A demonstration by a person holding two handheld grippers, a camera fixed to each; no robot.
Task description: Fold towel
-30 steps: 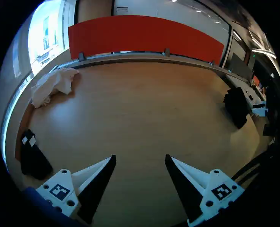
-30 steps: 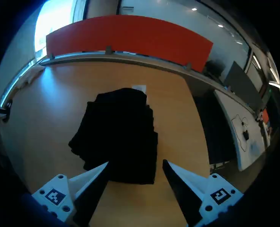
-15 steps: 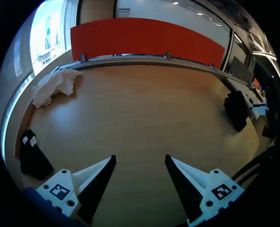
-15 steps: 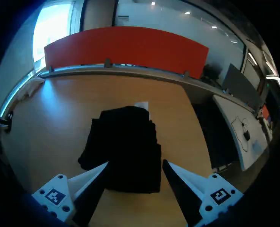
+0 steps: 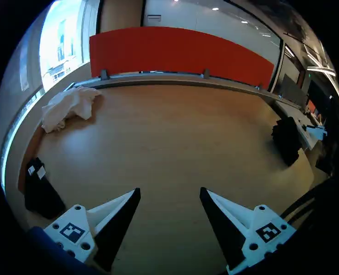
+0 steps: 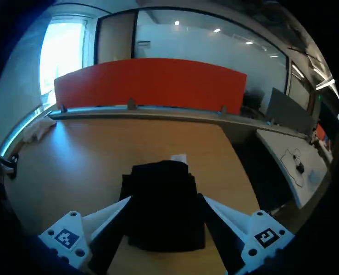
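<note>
A crumpled white towel (image 5: 68, 106) lies at the far left corner of the wooden table (image 5: 169, 137) in the left gripper view. My left gripper (image 5: 169, 215) hovers open over bare wood, well short of that towel. In the right gripper view a folded black towel stack (image 6: 162, 206) lies flat on the table, low in view between my fingers (image 6: 112, 224). My right gripper (image 6: 164, 224) is open just above the stack's near part. The same black stack (image 5: 286, 140) sits at the table's right edge in the left gripper view.
A red divider panel (image 5: 178, 52) runs along the table's far edge. A black object with white tags (image 5: 38, 190) lies at the near left. A white card (image 6: 178, 157) peeks out behind the black stack. Another desk (image 6: 293, 169) stands to the right, across a gap.
In the right gripper view the black stack has slid down toward my fingers as the view rose to show more of the room. The left gripper view has shifted only slightly.
</note>
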